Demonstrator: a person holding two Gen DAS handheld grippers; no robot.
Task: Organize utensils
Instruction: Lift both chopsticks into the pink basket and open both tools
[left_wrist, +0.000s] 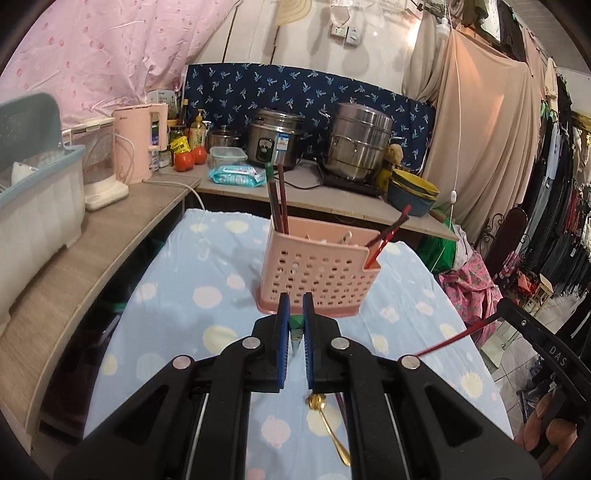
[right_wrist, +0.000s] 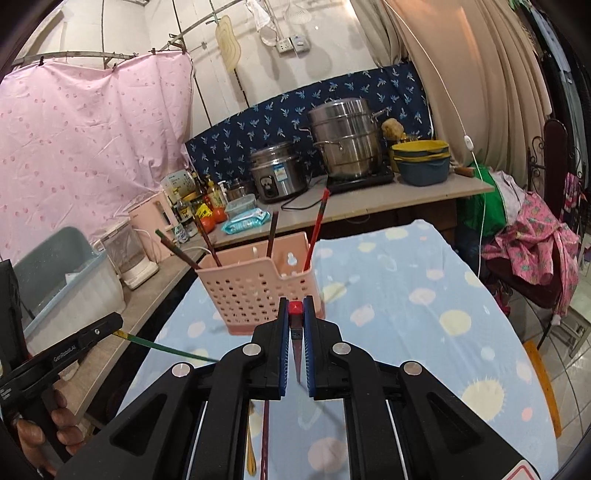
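A pink perforated utensil holder (left_wrist: 317, 273) (right_wrist: 255, 288) stands on the blue dotted cloth, with dark chopsticks (left_wrist: 275, 199) in its left end and red ones (left_wrist: 388, 232) at its right. My left gripper (left_wrist: 294, 299) (right_wrist: 116, 319) is shut on a green-ended chopstick (left_wrist: 295, 326) (right_wrist: 166, 349), held above the cloth short of the holder. My right gripper (right_wrist: 294, 301) (left_wrist: 504, 306) is shut on a red-ended chopstick (right_wrist: 295, 321) (left_wrist: 458, 338). A gold spoon (left_wrist: 332, 432) and a dark chopstick (right_wrist: 264, 435) lie on the cloth beneath the grippers.
A wooden counter (left_wrist: 110, 229) runs along the left and back with a dish rack (left_wrist: 37, 199), pink kettle (left_wrist: 138, 142), rice cooker (left_wrist: 275, 136), steel steamer pot (left_wrist: 360, 142) and stacked bowls (left_wrist: 413, 190). Clothes hang at the right. A hand (right_wrist: 40, 424) grips the left tool.
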